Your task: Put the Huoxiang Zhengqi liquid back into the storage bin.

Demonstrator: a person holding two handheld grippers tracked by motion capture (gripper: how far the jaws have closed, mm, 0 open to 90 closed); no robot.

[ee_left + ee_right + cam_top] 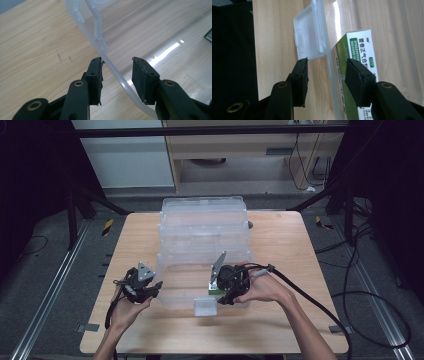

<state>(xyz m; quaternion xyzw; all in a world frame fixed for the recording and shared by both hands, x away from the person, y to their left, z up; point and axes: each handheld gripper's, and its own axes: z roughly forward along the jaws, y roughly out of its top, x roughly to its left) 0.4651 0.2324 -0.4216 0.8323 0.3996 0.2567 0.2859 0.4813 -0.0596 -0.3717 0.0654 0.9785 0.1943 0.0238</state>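
Straddling bin rim (117, 75): left gripper (117, 75) released | right gripper (327, 75) released (box (359, 47) lettering legible, perhaps medicine)

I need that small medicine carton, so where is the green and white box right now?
The green and white cardboard box lies inside the clear plastic bin, against its near wall, beside the right gripper and the bin's white latch.

Colours on your table right now

Your clear plastic bin (202, 227) sits on a pale wood-grain table (290, 250), its latch flap (308, 37) milky white. The little box (359, 47) is white and green with green lettering, and your gripper fingers (145, 77) are matte black.
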